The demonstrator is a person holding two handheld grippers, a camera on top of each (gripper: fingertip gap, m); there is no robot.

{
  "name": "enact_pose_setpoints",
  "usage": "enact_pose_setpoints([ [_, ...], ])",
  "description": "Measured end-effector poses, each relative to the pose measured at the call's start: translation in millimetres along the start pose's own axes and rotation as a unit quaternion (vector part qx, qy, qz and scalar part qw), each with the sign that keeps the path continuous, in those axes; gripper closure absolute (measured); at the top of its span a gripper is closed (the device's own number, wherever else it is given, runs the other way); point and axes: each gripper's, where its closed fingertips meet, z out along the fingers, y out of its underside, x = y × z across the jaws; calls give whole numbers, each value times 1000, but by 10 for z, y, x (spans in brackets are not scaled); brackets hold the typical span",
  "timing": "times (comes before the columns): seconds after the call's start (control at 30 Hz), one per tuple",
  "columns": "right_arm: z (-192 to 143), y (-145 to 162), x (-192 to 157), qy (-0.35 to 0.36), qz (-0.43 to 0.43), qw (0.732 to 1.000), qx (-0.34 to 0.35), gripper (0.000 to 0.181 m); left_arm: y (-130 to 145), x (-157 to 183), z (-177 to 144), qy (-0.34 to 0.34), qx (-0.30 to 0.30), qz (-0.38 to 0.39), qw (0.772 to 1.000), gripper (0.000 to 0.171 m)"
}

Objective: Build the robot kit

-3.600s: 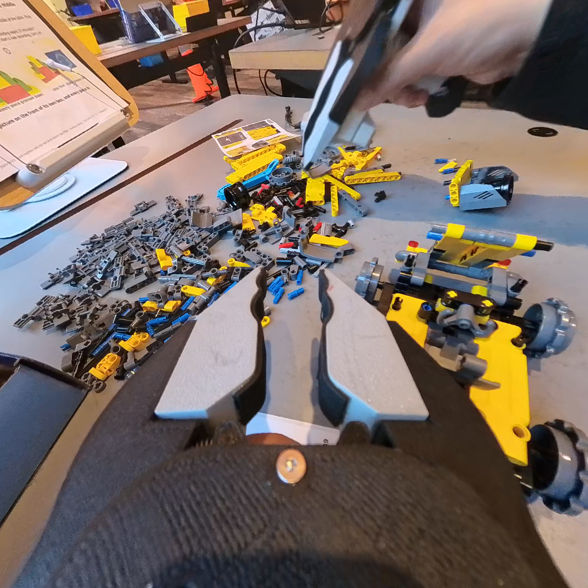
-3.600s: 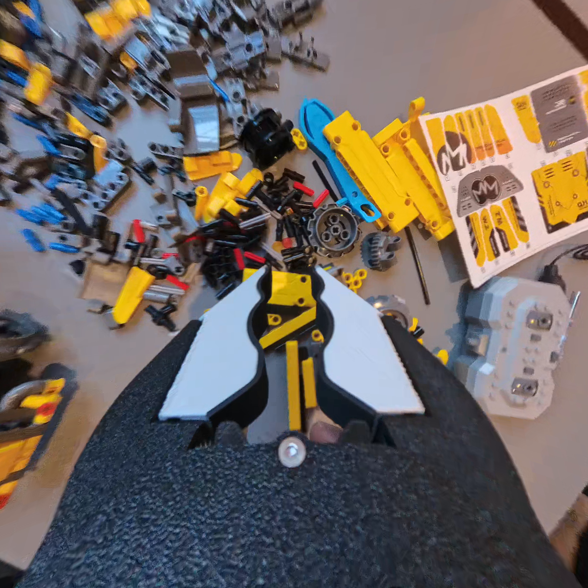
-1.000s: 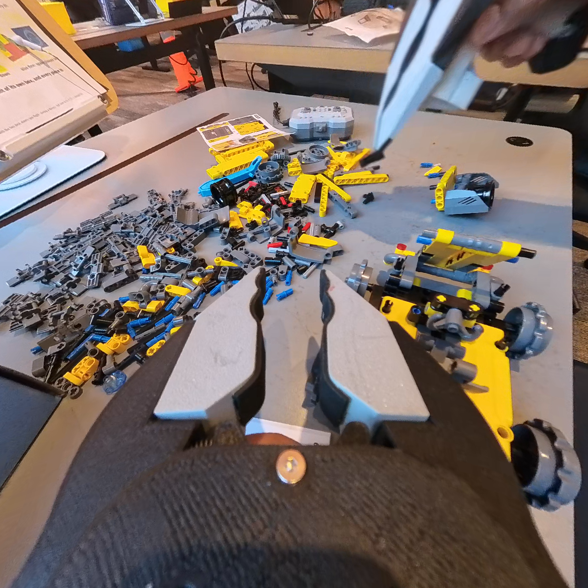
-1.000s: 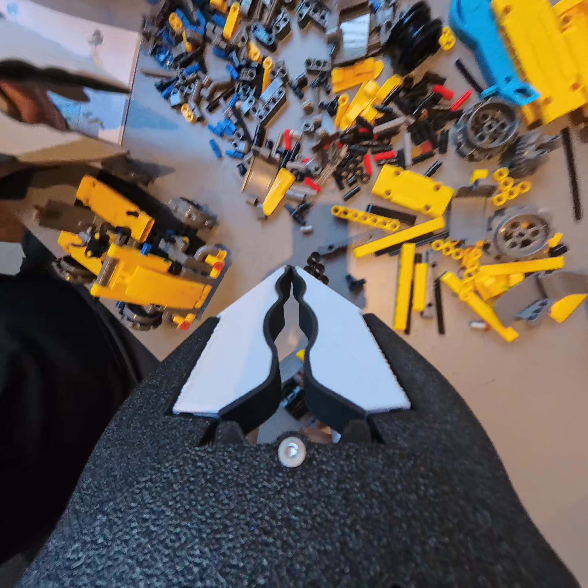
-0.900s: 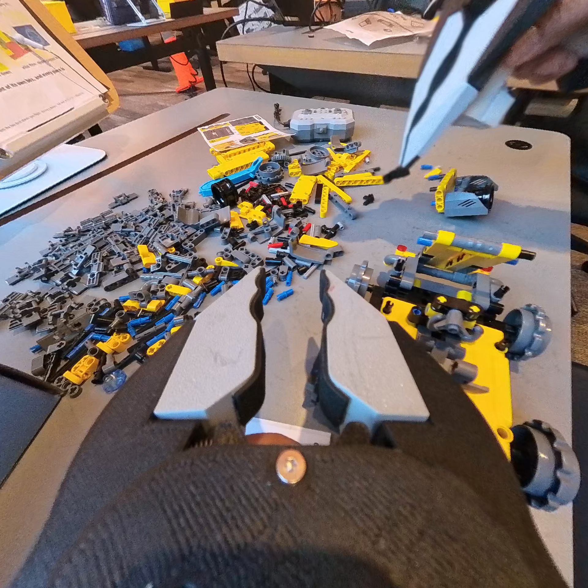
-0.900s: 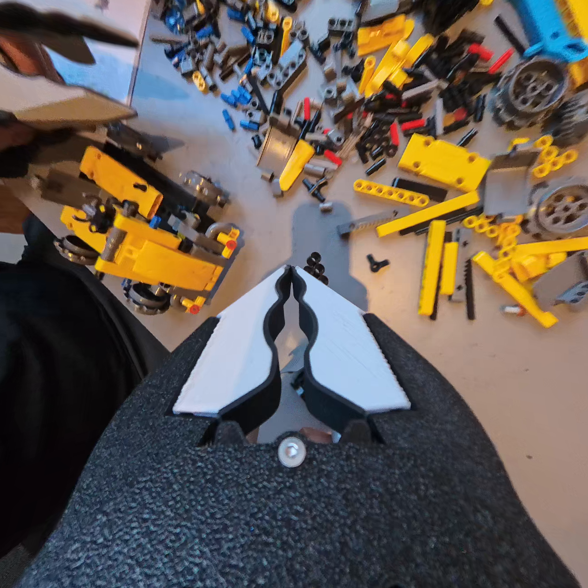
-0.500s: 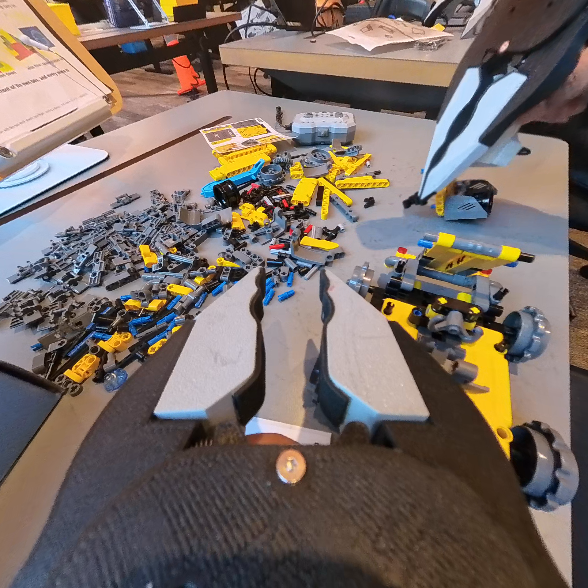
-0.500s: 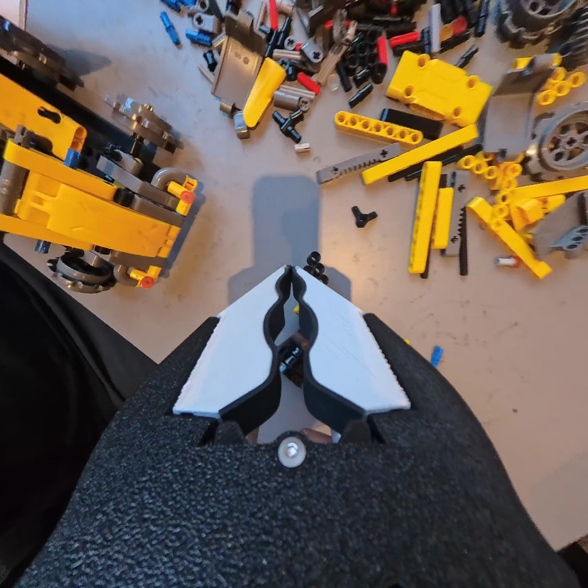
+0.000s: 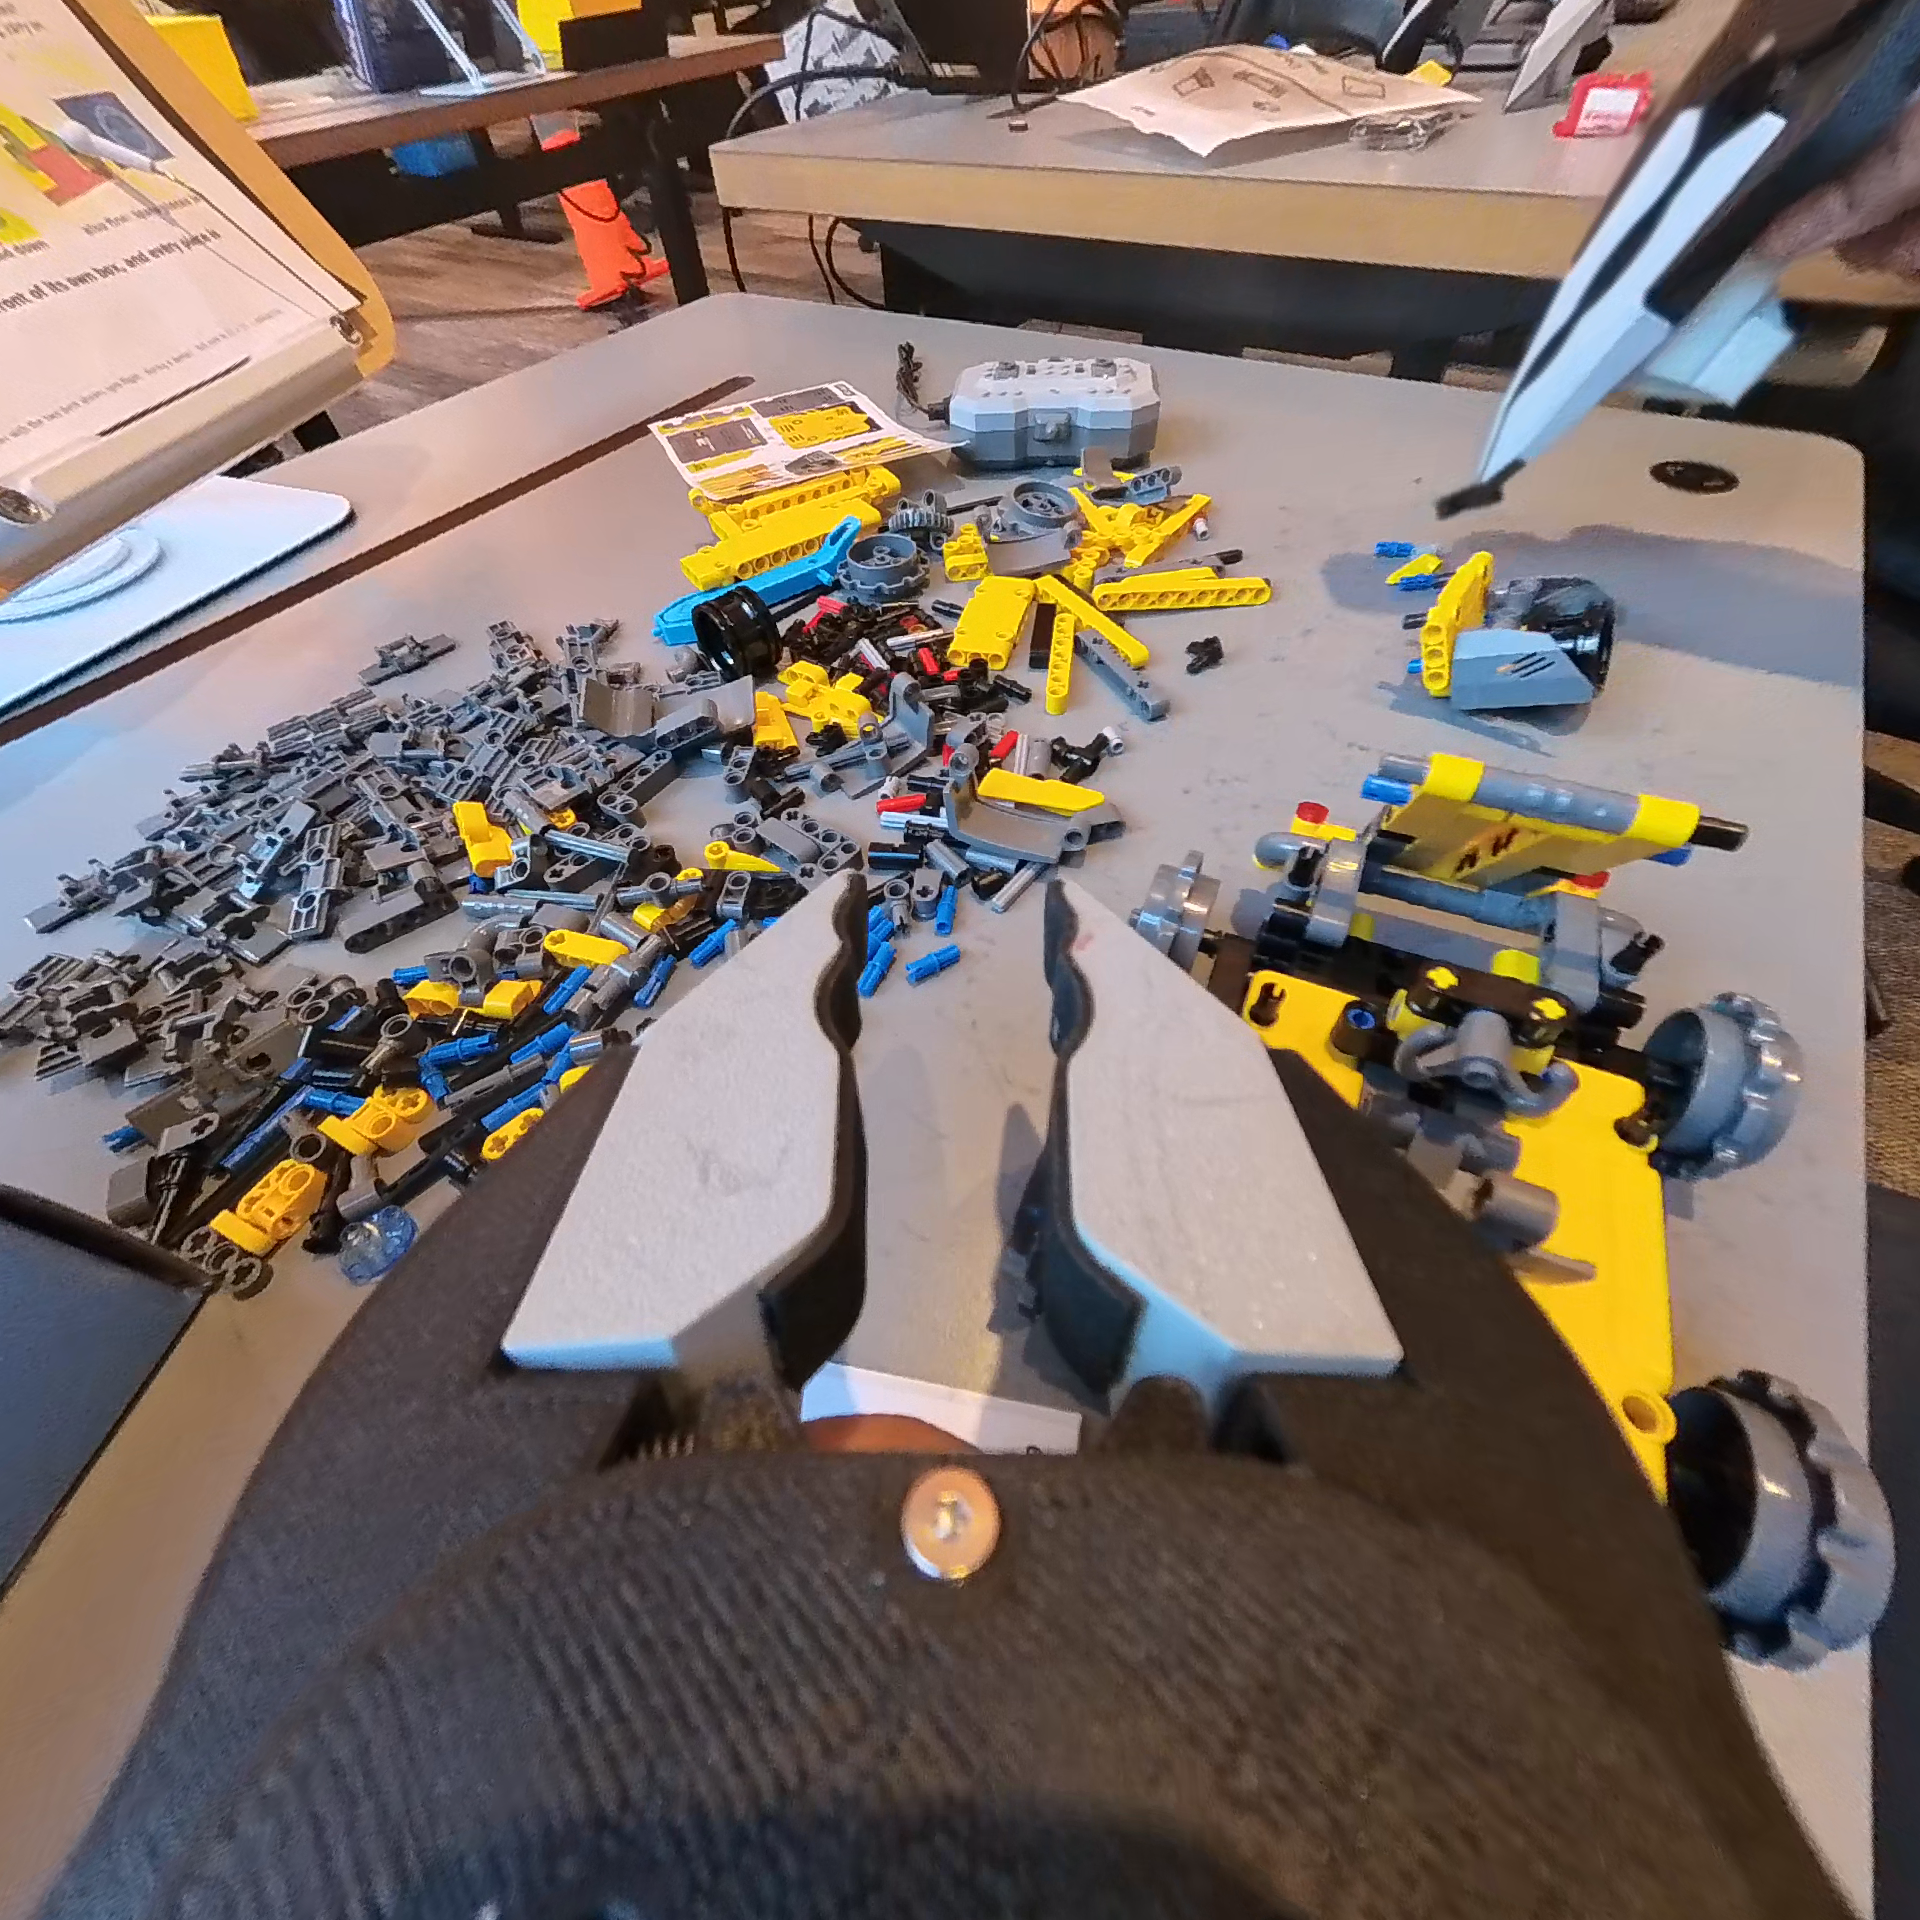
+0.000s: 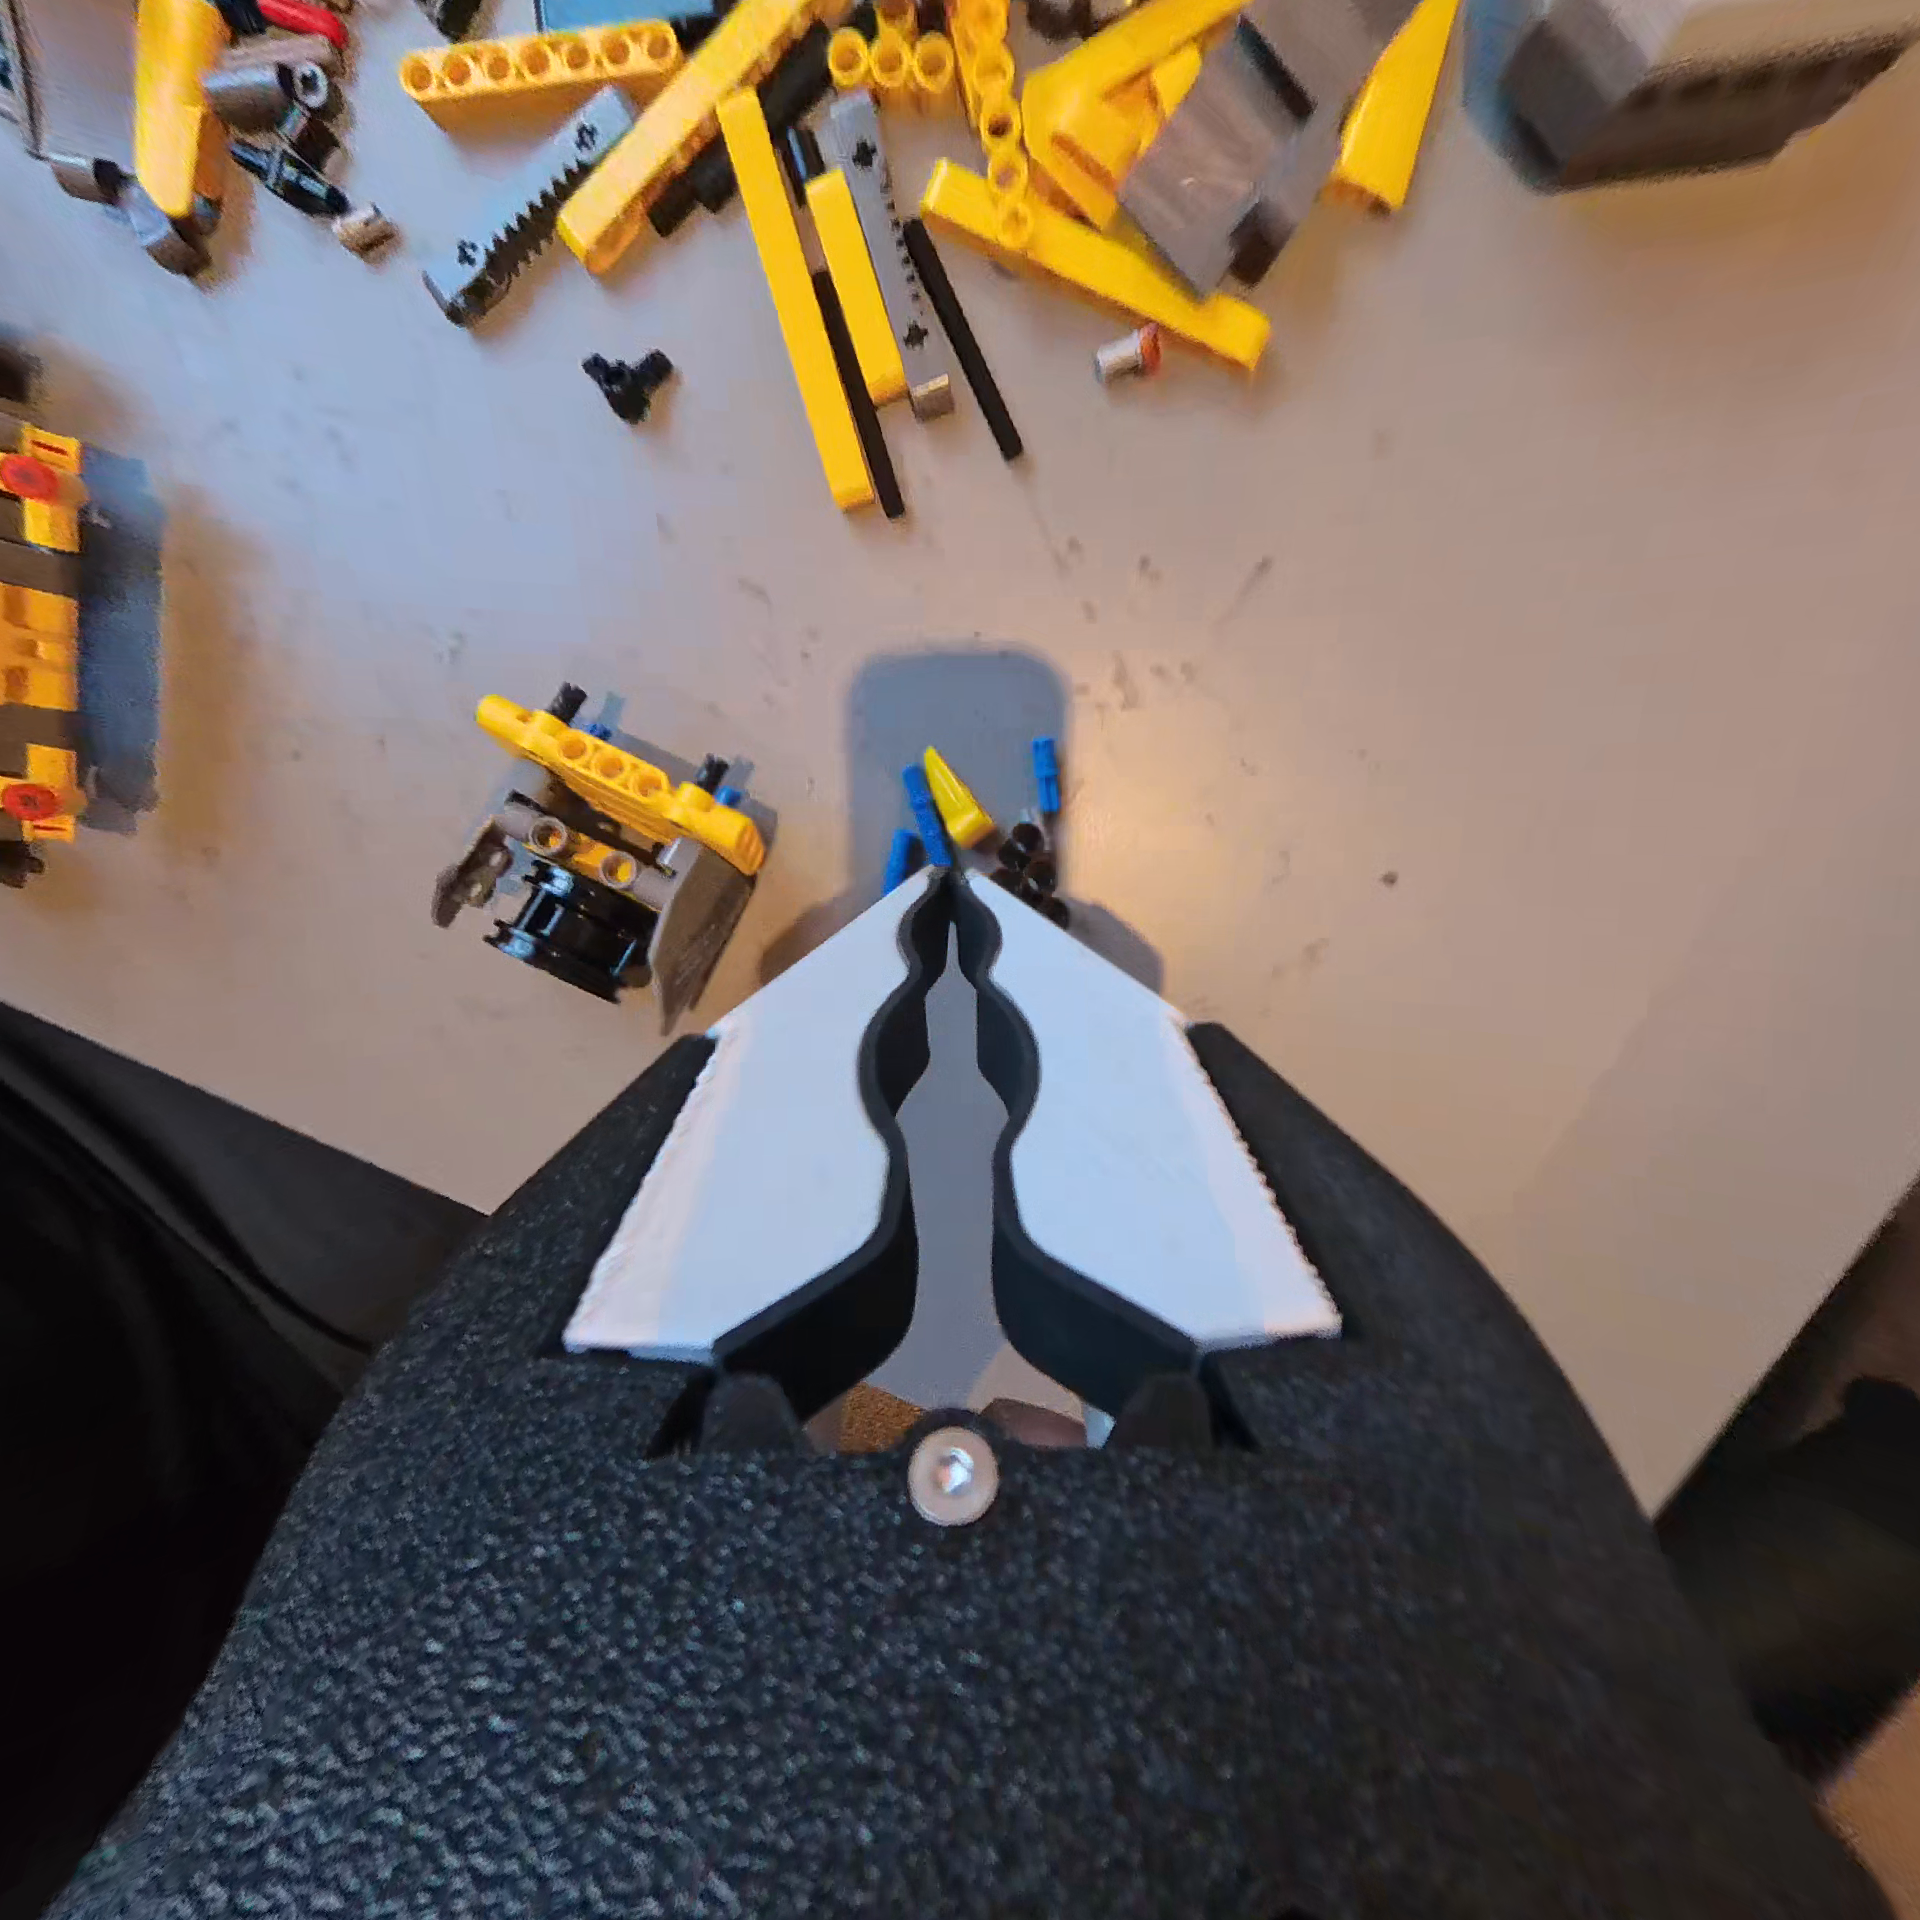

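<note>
A grey table (image 9: 1558,488) held a parts pile (image 9: 582,831) beside a half-built yellow vehicle (image 9: 1455,997). The left gripper (image 9: 951,914) hovered low, jaws apart, empty. The right gripper (image 10: 948,878), tips together, pinched 1 black piece (image 10: 1027,852) above blue pins (image 10: 916,805).

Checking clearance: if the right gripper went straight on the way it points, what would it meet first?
Probably the small yellow pointed brick and blue pins just beyond the right gripper, shut on a small black connector piece; depth unclear.
</note>
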Motion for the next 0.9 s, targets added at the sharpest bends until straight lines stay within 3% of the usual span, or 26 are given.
enact_pose_setpoints([
  [0.13, 95, 138, 0, -27, 12, 1000, 0, 179, -2, -16, -2, 1, 2, -8, 1000, 139],
  [0.3, -35, 63, -40, -46, 19, 997, 53, 176, -5, -34, -6, 4, 4, -20, 1000, 139],
  [0.57, -203, 73, -626, -135, -22, 979, 153, 149, -46, -35, -51, 18, 17, -38, 999, 135],
  [0.77, -28, 214, -792, -148, -31, 977, 150, 140, -480, -33, -405, 25, 40, -68, 997, 126],
  [0.9, 64, 210, -852, -143, -40, 978, 143, 132, -654, 186, -763, 34, 52, -59, 996, 125],
])
